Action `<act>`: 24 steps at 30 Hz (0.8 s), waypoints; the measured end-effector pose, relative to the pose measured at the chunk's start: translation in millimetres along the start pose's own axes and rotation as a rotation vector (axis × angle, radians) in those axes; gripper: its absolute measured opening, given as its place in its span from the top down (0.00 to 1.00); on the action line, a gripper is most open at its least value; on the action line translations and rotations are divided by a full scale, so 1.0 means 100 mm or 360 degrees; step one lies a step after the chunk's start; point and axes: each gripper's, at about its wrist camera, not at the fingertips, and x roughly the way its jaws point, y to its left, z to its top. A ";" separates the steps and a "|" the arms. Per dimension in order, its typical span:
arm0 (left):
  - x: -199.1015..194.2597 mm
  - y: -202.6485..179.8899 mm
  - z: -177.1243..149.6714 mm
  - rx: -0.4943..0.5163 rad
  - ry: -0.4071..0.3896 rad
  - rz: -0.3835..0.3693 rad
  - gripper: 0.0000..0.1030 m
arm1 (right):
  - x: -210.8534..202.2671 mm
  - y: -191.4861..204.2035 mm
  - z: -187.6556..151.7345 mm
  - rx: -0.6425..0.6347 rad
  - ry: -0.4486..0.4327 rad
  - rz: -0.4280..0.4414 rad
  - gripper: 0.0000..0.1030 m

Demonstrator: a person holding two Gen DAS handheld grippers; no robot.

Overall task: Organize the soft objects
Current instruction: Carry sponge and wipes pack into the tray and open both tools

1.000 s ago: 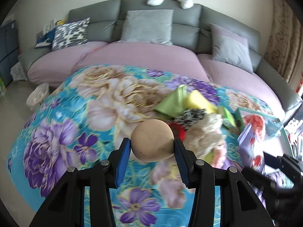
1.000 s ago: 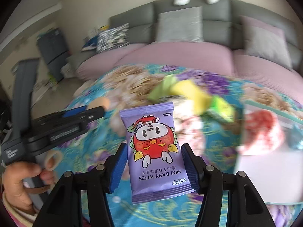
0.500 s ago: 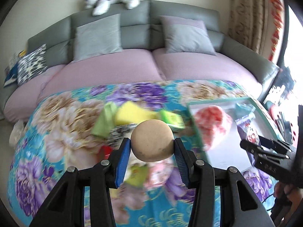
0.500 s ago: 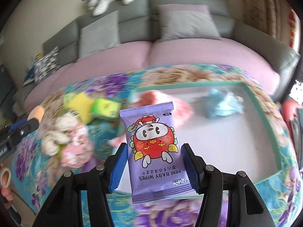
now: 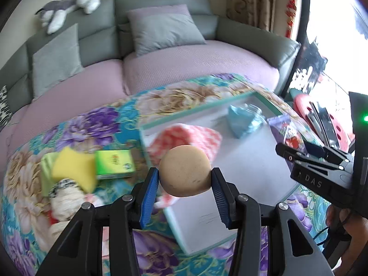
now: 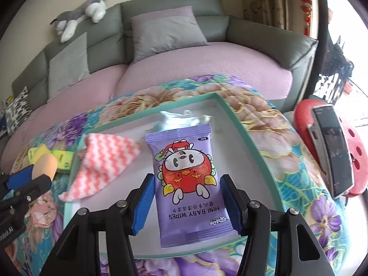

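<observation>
Left gripper [image 5: 185,185]: we log its blue pads clamped on a tan sponge ball [image 5: 185,171], held in the air above the near left part of the tray [image 5: 250,174].

Right gripper [image 6: 186,197]: closed on a purple wipes pack [image 6: 188,184], pinched by its two long edges, print upside down to us, held over the tray's middle.

Tray, teal rim, pale floor: it sits on the floral cloth [image 5: 96,124] toward the cloth's right edge. Inside we count two items. A pink-and-white zigzag cloth [image 6: 105,161] lies at the tray's left edge, one corner hanging over the rim. A light blue bag [image 5: 243,120] lies near the far right corner.

Left of the tray, on the floral cloth, we note a pile: a green box [image 5: 113,164] just beside the tray's left edge, a yellow sponge [image 5: 73,166] touching the box, a cream plush [image 5: 65,199] at the yellow sponge's near side. This pile is blurred and further items cannot be told apart.

Background: sofa [image 5: 161,53] with grey cushions; plush dog [image 5: 69,4] on its back; red stool [image 6: 331,147] beyond the cloth's right edge.
</observation>
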 end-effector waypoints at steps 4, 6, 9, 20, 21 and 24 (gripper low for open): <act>0.18 -0.16 0.06 0.0050 0.0041 -0.0026 0.53 | 0.03 -0.16 0.02 0.0040 -0.0012 -0.0062 0.42; 0.25 -0.23 0.08 0.0062 0.0053 -0.0036 0.53 | 0.04 -0.22 0.02 0.0059 -0.0013 -0.0084 0.42; 0.35 -0.29 0.12 0.0074 0.0067 -0.0046 0.53 | 0.06 -0.29 0.01 0.0078 -0.0004 -0.0105 0.41; 0.50 -0.36 0.19 0.0074 0.0085 -0.0032 0.50 | 0.12 -0.34 0.02 0.0100 0.0023 -0.0149 0.39; 0.50 -0.35 0.19 0.0071 0.0088 -0.0022 0.40 | 0.12 -0.33 0.01 0.0096 0.0029 -0.0163 0.34; 0.47 -0.32 0.19 0.0051 0.0062 0.0011 0.22 | 0.13 -0.29 0.02 0.0057 0.0044 -0.0176 0.22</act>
